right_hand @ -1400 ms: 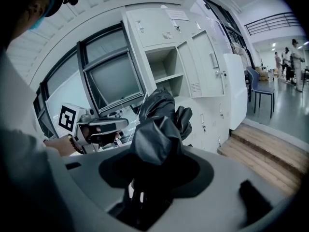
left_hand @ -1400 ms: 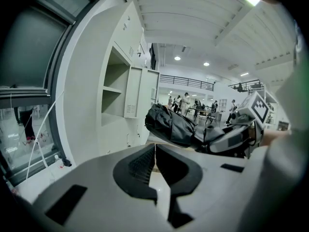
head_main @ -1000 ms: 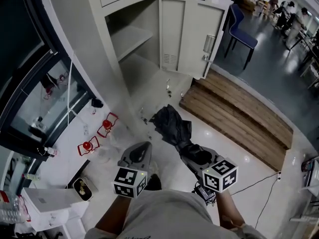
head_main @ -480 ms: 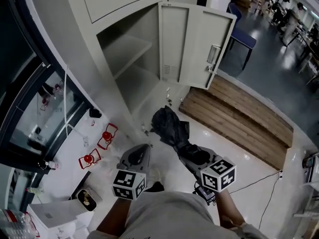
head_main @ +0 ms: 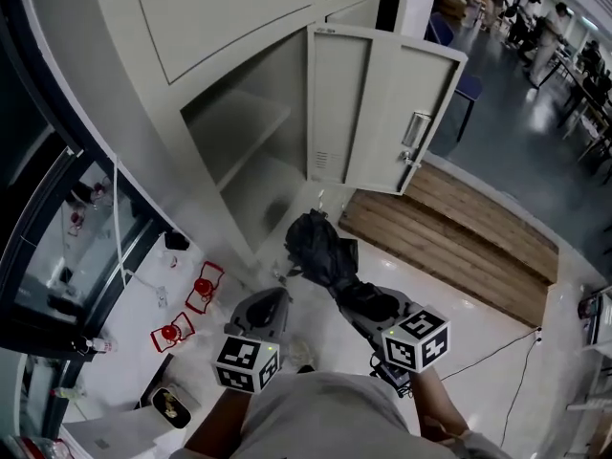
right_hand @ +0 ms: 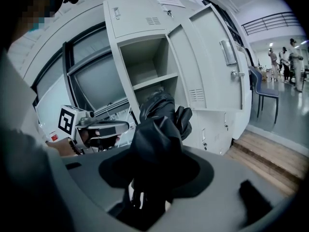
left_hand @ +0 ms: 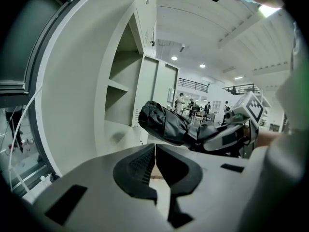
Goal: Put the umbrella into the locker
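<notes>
Your right gripper [head_main: 368, 299] is clamped on the folded black umbrella [head_main: 320, 247], which points at the open locker [head_main: 277, 94] at eleven o'clock but is not yet inside it; your left gripper [left_hand: 155, 154] is closed on nothing. Its loose fabric could snag the door [head_main: 378, 103] at one o'clock, and the grip seems to be on cloth, which may slip.

Crumpled black cloth showing on umbrella [head_main: 320, 251]; locker [head_main: 373, 113] looking matt painted metal; floor [head_main: 459, 316] gleaming glossy; step [head_main: 459, 247] showing wood planks.
</notes>
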`<state>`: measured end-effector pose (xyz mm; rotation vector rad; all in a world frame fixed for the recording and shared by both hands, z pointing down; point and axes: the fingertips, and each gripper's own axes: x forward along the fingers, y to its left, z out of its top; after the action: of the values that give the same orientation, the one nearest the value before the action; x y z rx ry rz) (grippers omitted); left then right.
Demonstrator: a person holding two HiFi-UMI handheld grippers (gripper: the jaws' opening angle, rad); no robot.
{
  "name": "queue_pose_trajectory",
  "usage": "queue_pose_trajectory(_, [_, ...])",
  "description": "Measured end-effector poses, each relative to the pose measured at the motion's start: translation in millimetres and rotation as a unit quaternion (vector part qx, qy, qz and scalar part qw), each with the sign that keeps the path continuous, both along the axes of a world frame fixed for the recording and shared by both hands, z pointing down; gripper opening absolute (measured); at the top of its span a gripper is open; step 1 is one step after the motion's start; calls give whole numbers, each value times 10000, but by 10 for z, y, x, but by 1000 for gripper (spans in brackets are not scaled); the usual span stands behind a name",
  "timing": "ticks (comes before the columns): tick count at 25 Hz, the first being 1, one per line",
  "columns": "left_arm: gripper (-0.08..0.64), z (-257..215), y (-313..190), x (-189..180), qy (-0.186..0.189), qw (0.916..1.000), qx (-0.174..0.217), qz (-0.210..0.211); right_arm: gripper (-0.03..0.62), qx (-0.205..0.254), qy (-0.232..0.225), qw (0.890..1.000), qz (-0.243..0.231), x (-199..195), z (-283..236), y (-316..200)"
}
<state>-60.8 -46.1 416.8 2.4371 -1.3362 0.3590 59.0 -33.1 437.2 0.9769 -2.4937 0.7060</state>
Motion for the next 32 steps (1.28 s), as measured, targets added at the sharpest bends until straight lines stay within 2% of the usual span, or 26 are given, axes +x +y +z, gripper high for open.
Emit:
queue_pose_trajectory(7, [21, -59, -269, -106, -81, 9996, 115, 225, 204, -34, -13, 9998, 196, -123, 27, -240])
queue_pose_trajectory(16, [21, -55, -395, -204, -32, 9998, 105, 165, 204, -124, 107, 9997, 190, -152, 61, -318])
queue_pose_trajectory(32, [21, -118, -638, -100, 21, 9996, 56, -278, 204, -146, 268, 9992, -254, -13, -69, -753])
